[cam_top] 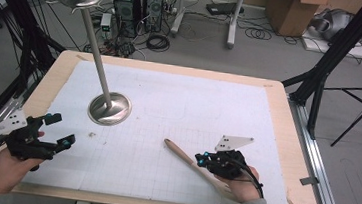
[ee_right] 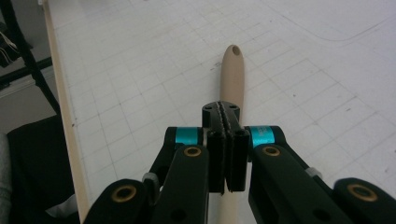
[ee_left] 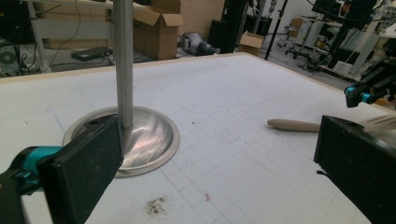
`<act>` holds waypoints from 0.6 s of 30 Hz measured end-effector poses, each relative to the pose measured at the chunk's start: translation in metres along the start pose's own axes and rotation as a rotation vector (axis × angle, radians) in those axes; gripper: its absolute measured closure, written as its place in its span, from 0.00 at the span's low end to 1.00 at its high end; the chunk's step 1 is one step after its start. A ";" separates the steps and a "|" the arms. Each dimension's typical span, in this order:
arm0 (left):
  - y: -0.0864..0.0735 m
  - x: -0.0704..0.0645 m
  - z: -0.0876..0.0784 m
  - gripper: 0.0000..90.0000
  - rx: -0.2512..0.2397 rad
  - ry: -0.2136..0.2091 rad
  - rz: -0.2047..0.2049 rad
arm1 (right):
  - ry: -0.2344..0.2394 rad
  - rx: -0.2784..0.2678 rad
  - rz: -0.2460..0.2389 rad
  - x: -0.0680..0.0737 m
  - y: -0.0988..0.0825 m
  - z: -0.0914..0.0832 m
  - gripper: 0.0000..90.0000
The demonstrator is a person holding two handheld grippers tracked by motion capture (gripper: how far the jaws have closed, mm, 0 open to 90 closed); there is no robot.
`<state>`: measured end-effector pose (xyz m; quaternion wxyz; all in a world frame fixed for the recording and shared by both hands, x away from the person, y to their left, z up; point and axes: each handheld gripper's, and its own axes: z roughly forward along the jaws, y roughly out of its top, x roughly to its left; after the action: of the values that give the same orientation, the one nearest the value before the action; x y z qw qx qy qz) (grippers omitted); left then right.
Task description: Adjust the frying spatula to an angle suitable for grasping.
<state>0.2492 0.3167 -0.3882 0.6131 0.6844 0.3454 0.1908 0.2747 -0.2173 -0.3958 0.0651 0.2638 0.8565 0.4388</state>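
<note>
A wooden utensil point(cam_top: 179, 152) with a hole in its handle end lies aslant on the white gridded mat point(cam_top: 178, 107). My right gripper point(cam_top: 197, 158) hovers directly over its handle; in the right gripper view the jaws point(ee_right: 226, 112) are pressed together, and the handle point(ee_right: 232, 74) runs on beneath them toward the far side. I see nothing between the pads. My left gripper point(cam_top: 61, 130) is held near the table's left edge with its jaws wide apart and empty point(ee_left: 219, 158). It faces the utensil point(ee_left: 294, 125) and the right gripper point(ee_left: 364, 91).
A metal stand with a round dished base point(cam_top: 109, 109) and a tall slanting pole point(cam_top: 93, 48) rises from the mat's left half, close ahead of the left gripper point(ee_left: 140, 144). The wooden table rim point(cam_top: 287, 127) frames the mat. Tripods, cables and boxes lie beyond.
</note>
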 end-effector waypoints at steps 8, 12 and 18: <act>0.000 0.000 -0.001 0.02 -0.002 0.001 -0.001 | 0.017 -0.031 -0.018 -0.006 -0.003 -0.010 0.64; 0.000 0.001 -0.001 0.02 -0.003 -0.002 -0.001 | 0.020 -0.038 0.005 -0.010 -0.005 -0.013 0.46; 0.000 0.003 0.000 0.02 -0.012 -0.009 -0.006 | 0.016 -0.044 0.016 -0.012 -0.010 -0.016 0.33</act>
<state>0.2511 0.3185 -0.3882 0.6193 0.6804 0.3437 0.1882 0.2759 -0.2401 -0.3949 0.0603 0.2656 0.8449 0.4603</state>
